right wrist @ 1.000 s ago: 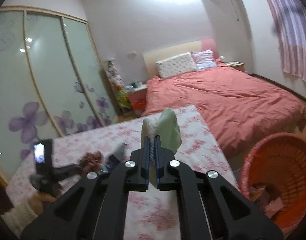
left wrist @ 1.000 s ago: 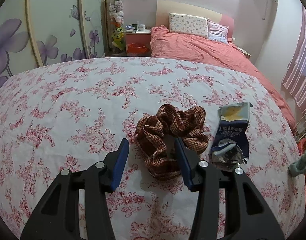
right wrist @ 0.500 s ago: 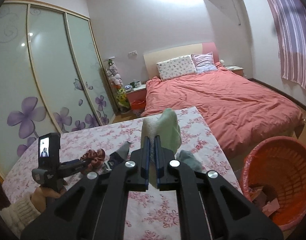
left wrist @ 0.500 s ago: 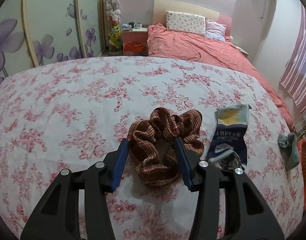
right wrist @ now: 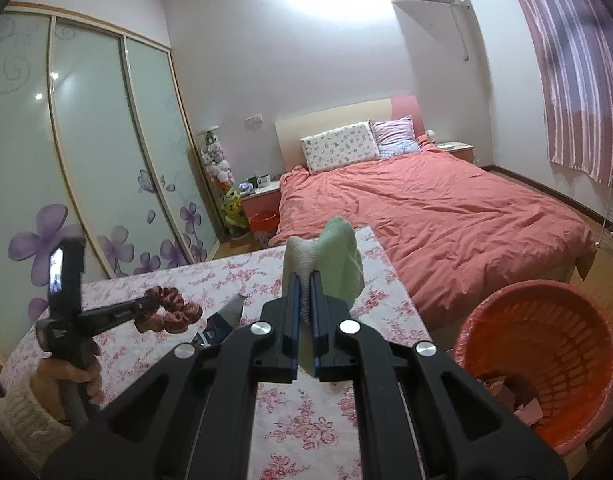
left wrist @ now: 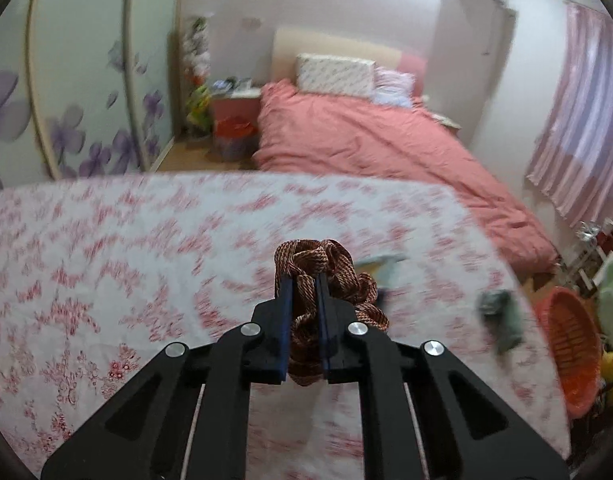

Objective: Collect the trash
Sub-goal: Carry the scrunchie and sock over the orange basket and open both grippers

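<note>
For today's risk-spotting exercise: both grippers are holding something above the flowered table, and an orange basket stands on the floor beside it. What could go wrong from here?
1. The brown scrunchie is pinched by one bunched part in the left gripper; its loose loops hang free and may slip out.
2. The pale green sock sticks well past the right gripper, so it may miss the orange basket.

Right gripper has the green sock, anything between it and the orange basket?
Nothing visible. The right gripper is shut on the green sock above the floral table; the orange basket sits open on the floor off the table's right edge, with only scraps inside.
</note>
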A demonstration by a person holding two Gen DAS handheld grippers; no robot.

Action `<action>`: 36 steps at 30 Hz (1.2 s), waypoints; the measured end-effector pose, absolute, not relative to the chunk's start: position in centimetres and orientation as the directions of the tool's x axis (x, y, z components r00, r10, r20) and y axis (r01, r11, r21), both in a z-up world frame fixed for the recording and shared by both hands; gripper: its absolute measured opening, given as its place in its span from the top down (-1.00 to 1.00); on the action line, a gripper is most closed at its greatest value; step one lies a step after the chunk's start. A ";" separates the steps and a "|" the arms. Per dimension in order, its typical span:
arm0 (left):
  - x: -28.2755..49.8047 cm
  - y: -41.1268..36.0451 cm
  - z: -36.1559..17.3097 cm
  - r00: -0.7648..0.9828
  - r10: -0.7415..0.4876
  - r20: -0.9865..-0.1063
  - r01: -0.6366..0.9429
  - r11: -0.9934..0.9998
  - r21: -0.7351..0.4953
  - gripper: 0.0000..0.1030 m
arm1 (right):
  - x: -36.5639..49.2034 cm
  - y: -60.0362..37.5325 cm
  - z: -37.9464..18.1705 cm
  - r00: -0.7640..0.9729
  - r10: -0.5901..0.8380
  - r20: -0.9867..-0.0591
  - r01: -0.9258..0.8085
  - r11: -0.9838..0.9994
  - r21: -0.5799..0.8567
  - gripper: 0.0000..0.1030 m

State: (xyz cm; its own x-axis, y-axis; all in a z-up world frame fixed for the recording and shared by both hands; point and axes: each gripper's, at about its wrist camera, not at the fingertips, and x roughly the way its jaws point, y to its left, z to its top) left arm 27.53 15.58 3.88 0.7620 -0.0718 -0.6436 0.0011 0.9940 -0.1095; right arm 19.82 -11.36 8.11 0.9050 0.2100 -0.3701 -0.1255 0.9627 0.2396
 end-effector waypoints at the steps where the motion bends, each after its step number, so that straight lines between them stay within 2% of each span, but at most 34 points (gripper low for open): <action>1: 27.1 14.8 4.6 0.769 -0.084 -0.633 0.020 0.994 -0.108 0.79 | 19.5 -11.8 8.4 0.908 0.205 -0.364 -0.121 0.963 0.241 0.88; 13: 22.6 2.1 10.2 0.784 -0.300 -0.544 0.300 0.950 -0.091 0.79 | 15.0 -18.7 10.0 0.943 0.080 -0.322 0.005 0.967 0.255 0.88; 24: 21.0 -8.0 9.0 0.701 -0.459 -0.546 0.494 0.864 -0.093 0.79 | 12.6 -26.4 8.9 0.938 -0.056 -0.343 0.157 0.949 0.274 0.88; 36: 20.8 -14.9 6.5 0.625 -0.520 -0.582 0.585 0.806 -0.091 0.79 | 12.5 -31.8 6.9 0.928 -0.094 -0.360 0.213 0.928 0.307 0.88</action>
State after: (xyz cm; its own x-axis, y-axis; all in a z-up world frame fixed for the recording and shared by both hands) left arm 20.79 -14.91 6.49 0.6253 -0.5196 -0.5822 0.5852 0.8058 -0.0907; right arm 12.45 -31.78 6.90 0.9281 -0.0935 -0.3605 0.2128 0.9275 0.3073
